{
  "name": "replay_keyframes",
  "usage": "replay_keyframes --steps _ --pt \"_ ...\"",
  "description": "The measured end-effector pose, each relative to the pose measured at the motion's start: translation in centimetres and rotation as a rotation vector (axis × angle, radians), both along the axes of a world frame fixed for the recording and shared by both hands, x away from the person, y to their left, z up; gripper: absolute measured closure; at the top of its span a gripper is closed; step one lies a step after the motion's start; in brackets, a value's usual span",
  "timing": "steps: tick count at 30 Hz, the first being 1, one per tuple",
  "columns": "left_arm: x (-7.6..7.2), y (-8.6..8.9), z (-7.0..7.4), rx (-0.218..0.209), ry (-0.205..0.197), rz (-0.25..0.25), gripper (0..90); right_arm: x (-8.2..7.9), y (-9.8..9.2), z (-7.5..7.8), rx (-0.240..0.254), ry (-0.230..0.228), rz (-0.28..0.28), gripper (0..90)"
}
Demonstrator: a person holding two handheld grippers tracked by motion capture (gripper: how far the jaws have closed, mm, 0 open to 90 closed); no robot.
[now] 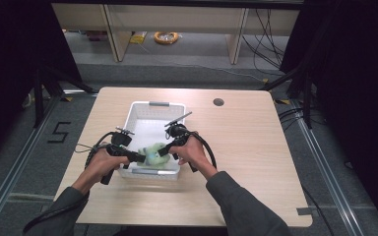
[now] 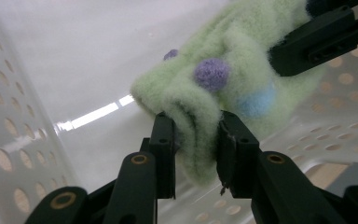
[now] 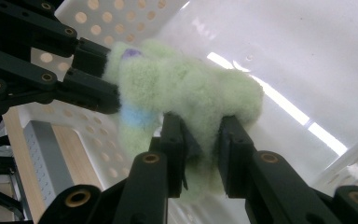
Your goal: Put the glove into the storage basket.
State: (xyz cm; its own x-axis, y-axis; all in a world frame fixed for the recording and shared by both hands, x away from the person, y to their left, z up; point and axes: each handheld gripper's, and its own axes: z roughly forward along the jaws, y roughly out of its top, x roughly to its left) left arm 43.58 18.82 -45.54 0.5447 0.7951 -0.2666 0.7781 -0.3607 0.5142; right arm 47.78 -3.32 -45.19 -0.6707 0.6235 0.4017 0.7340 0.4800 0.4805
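Sock (image 2: pixel 214 88), pale green and fuzzy with purple and blue dots, hanging low inside the white basket (image 1: pixel 137 112) toward its near end, stretched between two grips. Pinched at one end by the left gripper (image 2: pixel 196 149), jaws clenched on a fold of the fleece with fabric bulging out between the pads. Pinched at the other end by the right gripper (image 3: pixel 203 154), jaws likewise closed on a thick wad of the same sock. Seen from above as a small green bundle (image 1: pixel 153 152) between left gripper (image 1: pixel 139 156) and right gripper (image 1: pixel 163 151), close to the basket's near wall.

Risks, as a judgement only: both holds taken on soft, springy pile rather than on firm cloth, so likely to slip if either hand pulls harder or the jaws ease off even a little. Uneven pull between the two hands apt to drag the sock out of the weaker grip and leave it dangling from one side. Little room between the grippers and the perforated basket walls; a sideways move could knock the near wall and shove or tip the light basket across the bench (image 1: pixel 246 147). Cables trailing from both grippers lying near the basket rim, a possible snag. Depth of bite hard to tell under the fluff.
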Motion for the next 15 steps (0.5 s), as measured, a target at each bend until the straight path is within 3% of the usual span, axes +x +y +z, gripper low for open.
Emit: replay_keyframes --steps 9,10,13,15 --pt "0.05 -0.49 0.22 0.055 -0.025 0.013 62.8 -0.16 0.23 -0.04 -0.018 0.002 -0.007 71.0" --pt "0.06 -0.53 0.25 0.053 -0.026 0.021 60.5 -0.25 0.36 -0.02 -0.043 -0.026 -0.003 69.0" --pt "0.09 -0.53 0.45 0.06 -0.035 0.04 58.3 -0.42 0.56 0.13 -0.068 -0.025 -0.01 62.2" --pt "0.05 -0.43 0.7 0.057 -0.047 0.05 56.4 -0.41 0.55 0.32 -0.089 -0.056 -0.003 58.0"
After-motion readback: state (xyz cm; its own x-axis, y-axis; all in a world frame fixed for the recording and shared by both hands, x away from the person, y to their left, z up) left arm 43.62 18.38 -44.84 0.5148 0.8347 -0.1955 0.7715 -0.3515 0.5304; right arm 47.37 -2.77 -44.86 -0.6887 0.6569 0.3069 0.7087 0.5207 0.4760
